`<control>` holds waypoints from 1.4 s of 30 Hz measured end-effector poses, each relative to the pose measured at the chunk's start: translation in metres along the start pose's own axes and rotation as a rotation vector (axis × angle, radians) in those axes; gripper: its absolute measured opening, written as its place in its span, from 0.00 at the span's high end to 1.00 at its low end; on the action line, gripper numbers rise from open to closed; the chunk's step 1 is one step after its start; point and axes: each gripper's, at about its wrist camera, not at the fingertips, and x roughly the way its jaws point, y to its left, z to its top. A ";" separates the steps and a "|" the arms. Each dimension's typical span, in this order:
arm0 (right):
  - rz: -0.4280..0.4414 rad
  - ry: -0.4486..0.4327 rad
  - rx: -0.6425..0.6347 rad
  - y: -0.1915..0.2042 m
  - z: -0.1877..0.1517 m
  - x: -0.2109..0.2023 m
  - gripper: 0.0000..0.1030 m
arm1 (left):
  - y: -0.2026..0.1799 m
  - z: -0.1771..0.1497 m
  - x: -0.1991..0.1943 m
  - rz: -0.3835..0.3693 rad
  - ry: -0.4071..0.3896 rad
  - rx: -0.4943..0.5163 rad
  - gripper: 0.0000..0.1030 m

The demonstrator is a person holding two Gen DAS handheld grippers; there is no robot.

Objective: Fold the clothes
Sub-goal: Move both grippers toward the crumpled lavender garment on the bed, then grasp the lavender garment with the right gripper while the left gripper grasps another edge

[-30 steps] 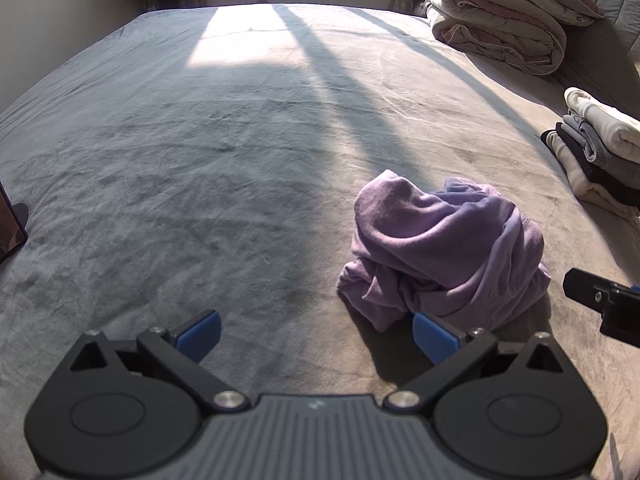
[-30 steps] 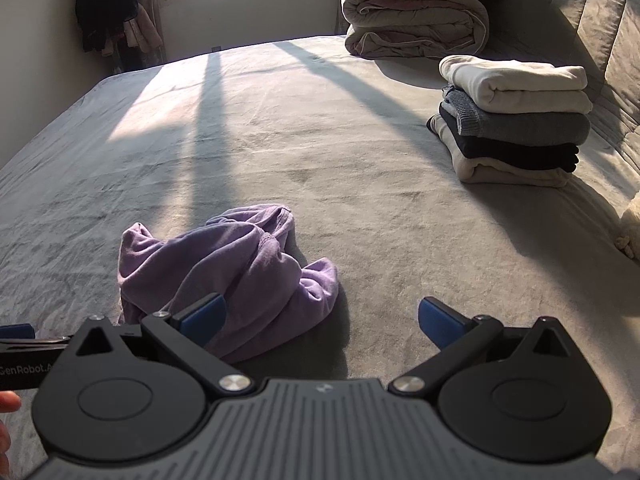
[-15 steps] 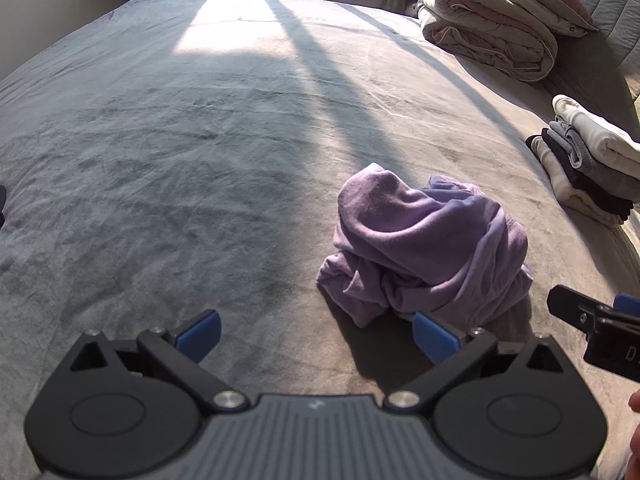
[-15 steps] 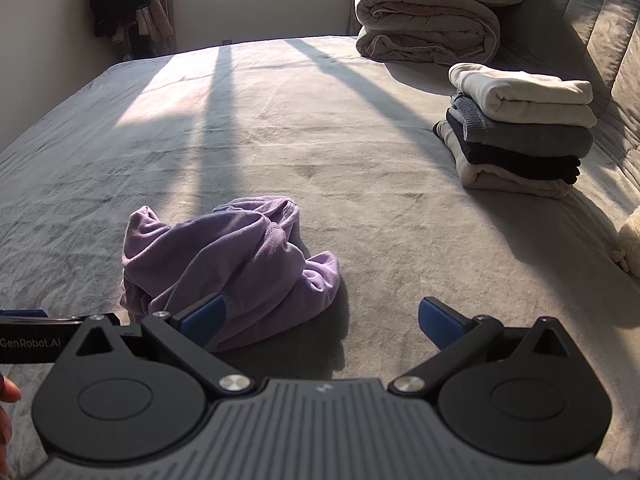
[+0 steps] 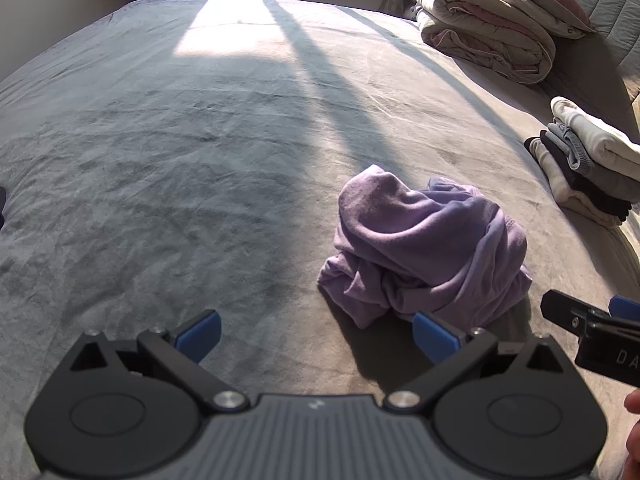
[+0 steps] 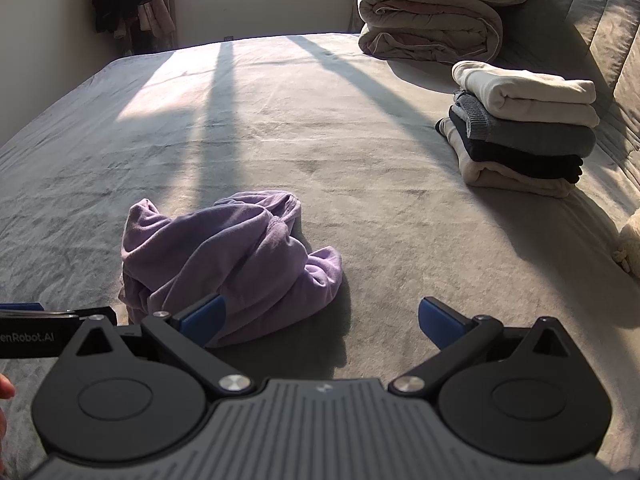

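A crumpled lilac garment (image 5: 428, 248) lies in a heap on the grey bed cover (image 5: 180, 152); it also shows in the right wrist view (image 6: 224, 256). My left gripper (image 5: 316, 336) is open and empty, just short of the heap, which lies ahead and to its right. My right gripper (image 6: 320, 320) is open and empty, with the heap ahead and to its left, its left fingertip (image 6: 206, 314) close to the cloth. The right gripper's side shows at the right edge of the left wrist view (image 5: 592, 332).
A stack of folded clothes (image 6: 524, 128) stands at the right of the bed. A rolled duvet (image 6: 432, 24) lies at the far right by the headboard. A fluffy white item (image 6: 630, 248) shows at the right edge. Clothes hang in the far corner (image 6: 128, 0).
Both grippers have drawn back slightly and tilted, so the lilac heap sits a little farther ahead. The jaws stay open and the garment has not moved.
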 end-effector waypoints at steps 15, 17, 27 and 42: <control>0.053 0.025 0.006 -0.003 0.009 -0.001 0.00 | 0.003 0.010 0.006 -0.034 0.054 -0.021 0.02; 0.062 0.028 -0.002 -0.002 0.019 -0.002 0.00 | 0.002 0.017 0.008 -0.033 0.067 -0.010 0.02; 0.285 0.098 0.130 -0.023 0.044 0.044 0.23 | 0.030 0.028 0.030 -0.088 0.007 -0.099 0.03; 0.617 0.195 0.110 0.000 0.024 0.067 0.93 | 0.062 0.035 0.055 -0.243 -0.014 -0.216 0.12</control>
